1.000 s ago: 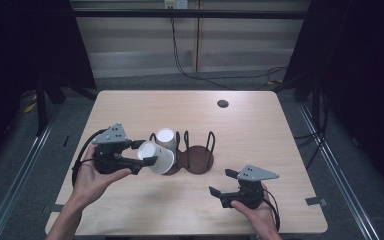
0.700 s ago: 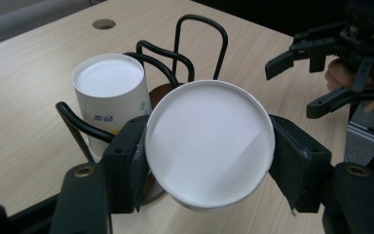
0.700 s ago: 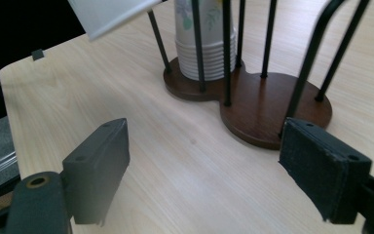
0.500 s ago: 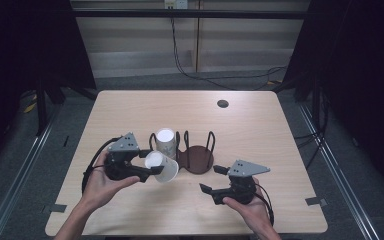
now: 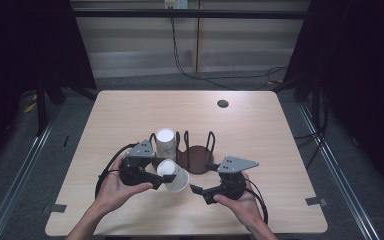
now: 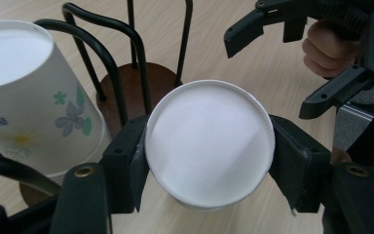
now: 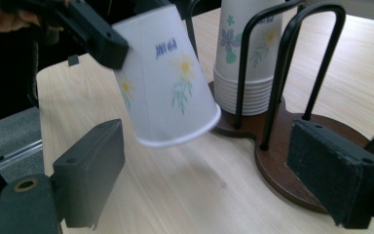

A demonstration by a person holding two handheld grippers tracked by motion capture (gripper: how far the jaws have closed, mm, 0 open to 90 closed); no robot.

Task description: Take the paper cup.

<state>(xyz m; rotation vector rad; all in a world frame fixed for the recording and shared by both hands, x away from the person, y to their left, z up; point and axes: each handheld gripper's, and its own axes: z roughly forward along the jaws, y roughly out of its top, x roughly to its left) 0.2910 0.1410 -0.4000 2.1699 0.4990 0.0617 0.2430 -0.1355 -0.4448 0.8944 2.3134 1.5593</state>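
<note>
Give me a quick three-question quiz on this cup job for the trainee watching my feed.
1. True or false: the left gripper is shut on a paper cup held bottom-end toward its own camera.
2. Where does the stack of cups stand? A) loose on the table B) in the left bay of the wire cup holder C) between the right gripper's jaws
3. In a few words: what is between the jaws of the right gripper?

Key:
1. True; the pads press the cup's sides near its bottom.
2. B
3. Nothing; the jaws stand wide open, with the held cup just ahead of them.
</note>
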